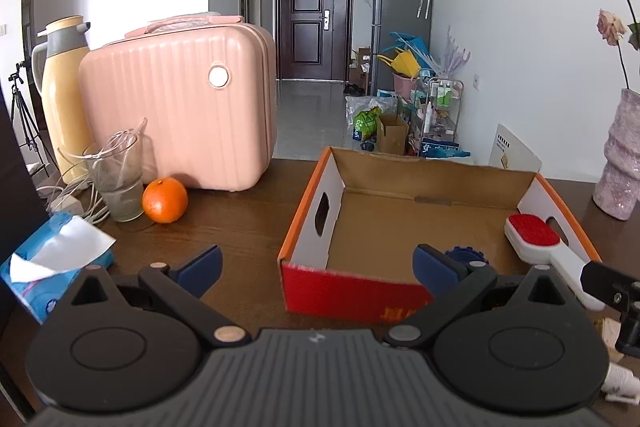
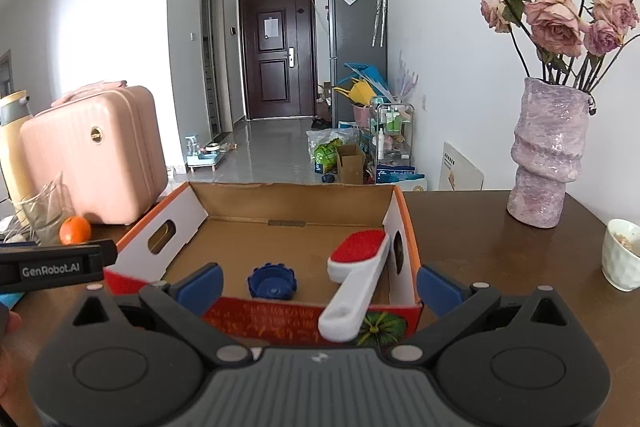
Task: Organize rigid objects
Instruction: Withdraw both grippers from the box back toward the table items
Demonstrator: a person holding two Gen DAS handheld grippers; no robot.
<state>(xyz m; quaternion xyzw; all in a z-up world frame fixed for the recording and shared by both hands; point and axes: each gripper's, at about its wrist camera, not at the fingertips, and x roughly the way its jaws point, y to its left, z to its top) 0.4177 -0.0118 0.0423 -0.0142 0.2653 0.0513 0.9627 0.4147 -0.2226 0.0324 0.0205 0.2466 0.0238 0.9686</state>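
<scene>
Brown cardboard forms the floor of an open box (image 2: 280,239) with white inner walls, orange top edges and a red near wall, standing on a dark wooden table (image 2: 480,239). Inside it, toward the right wall, lies a white lint brush (image 2: 356,279) with a red pad. Its long axis runs from near to far: the red pad end points away, the handle points back toward the cameras and rests on the box's near rim, overhanging it. In the left wrist view the tip of that handle is hidden behind a black part of the other gripper at the right edge. A blue ridged cap (image 2: 272,281) sits on the box floor left of the brush; the near wall cuts off its lower edge, and the left view shows only a sliver of it. The left gripper (image 1: 316,267) has its blue-padded fingers spread wide, holding nothing, in front of the box's near left corner. The right gripper (image 2: 318,285) is likewise spread wide and empty, with the brush handle between the fingers but touching neither. Left of the box stand a pink suitcase (image 1: 180,107), an orange (image 1: 165,200) and a clear glass (image 1: 118,183); a lilac vase (image 2: 546,151) of dried roses stands far right.
</scene>
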